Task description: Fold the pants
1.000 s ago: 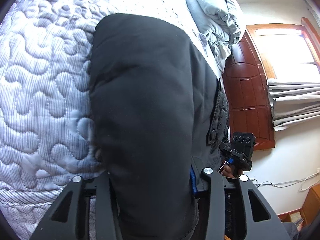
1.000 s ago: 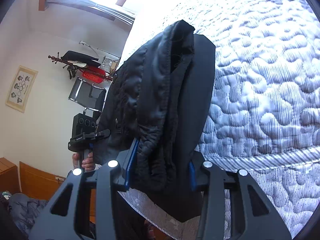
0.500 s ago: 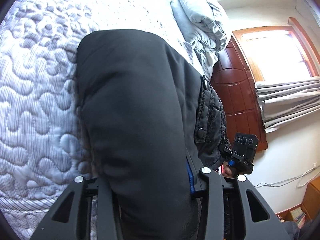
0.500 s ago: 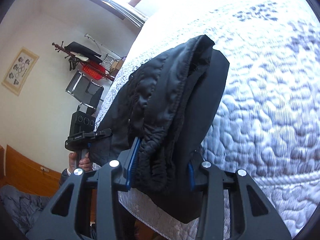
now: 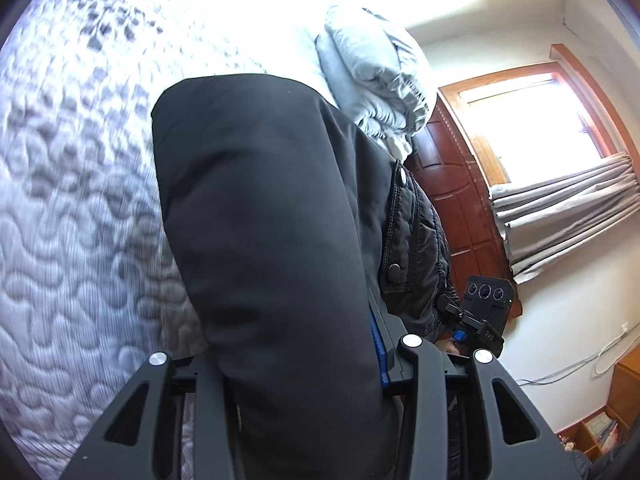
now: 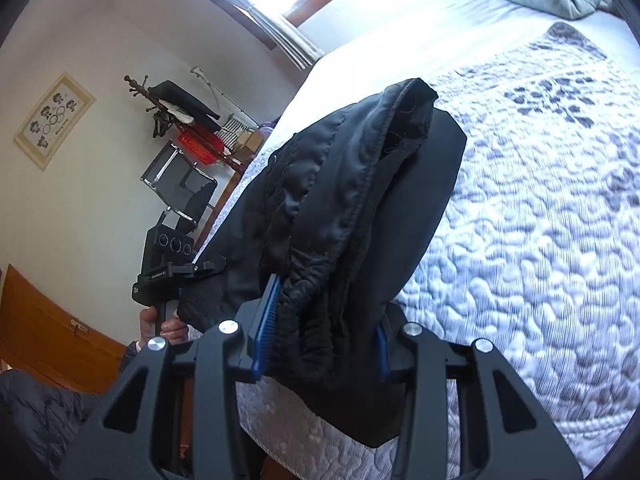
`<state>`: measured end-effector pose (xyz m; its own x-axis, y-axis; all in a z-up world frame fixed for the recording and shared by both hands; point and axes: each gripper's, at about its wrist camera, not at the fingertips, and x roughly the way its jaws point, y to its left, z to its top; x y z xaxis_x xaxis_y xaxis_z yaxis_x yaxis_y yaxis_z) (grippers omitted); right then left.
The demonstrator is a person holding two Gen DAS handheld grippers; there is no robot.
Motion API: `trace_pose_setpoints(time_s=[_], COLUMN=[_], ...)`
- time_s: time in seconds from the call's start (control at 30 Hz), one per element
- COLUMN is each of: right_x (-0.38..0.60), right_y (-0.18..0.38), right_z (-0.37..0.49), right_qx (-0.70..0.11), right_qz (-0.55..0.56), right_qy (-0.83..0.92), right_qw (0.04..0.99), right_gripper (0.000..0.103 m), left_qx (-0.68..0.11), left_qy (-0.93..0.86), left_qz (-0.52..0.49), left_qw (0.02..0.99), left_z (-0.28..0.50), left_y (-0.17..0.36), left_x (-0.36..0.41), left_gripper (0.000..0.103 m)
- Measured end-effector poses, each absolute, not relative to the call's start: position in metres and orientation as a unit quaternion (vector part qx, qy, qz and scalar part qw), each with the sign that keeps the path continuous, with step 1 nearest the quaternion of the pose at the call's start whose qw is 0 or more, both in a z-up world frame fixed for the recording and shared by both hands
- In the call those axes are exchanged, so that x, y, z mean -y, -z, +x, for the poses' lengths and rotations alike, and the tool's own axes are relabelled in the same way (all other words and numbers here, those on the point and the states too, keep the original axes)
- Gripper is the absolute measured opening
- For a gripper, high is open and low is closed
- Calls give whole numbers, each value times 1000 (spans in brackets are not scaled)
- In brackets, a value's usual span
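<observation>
A pair of black padded pants hangs between the two grippers, lifted over the near edge of a bed with a pale quilted mattress cover stitched in wavy swirls. The left gripper has its jaws clamped on a smooth fold of the dark cloth, which fills the gap between the blue-lined fingers. The right gripper has its jaws closed on the gathered elastic waistband, the bunched fabric rising up in front of its camera. At the far end of the bed lies a rumpled pale grey duvet. Beyond it stands a reddish-brown panelled wooden door and a bright window with grey curtains. On the opposite white wall hangs a framed picture, near a wooden coat rack laden with dark clothes.
</observation>
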<state>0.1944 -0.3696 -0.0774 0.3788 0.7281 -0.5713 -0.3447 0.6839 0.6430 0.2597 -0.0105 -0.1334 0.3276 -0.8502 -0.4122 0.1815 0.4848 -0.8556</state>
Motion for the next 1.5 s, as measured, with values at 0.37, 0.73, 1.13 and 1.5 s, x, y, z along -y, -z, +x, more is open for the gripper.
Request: trace_pose_setpoints(time_s=[0.37,0.73,1.13,1.5], right_x=[356,343,353,373], right_y=[62,99,157,193], right_z=[263,326,356,365], right_qx=[-435,-464,-497,-512], right_qz=[210,224,261,310], right_qy=[-349,-345,-340,-335], right_qw=[803,785,754,728], right_gripper=[39,39,40,55], left_qx=[-443,-468,-491,-497], left_qy=[337,303,292,283], left_qz=[-353,-348,-336,-322], left_qw=[752,754,749,754], left_z=[313,366,383,370], left_y=[105,133,169,196], left_x=[-4,-9,-6,-9], left_gripper=[40,41,46,68])
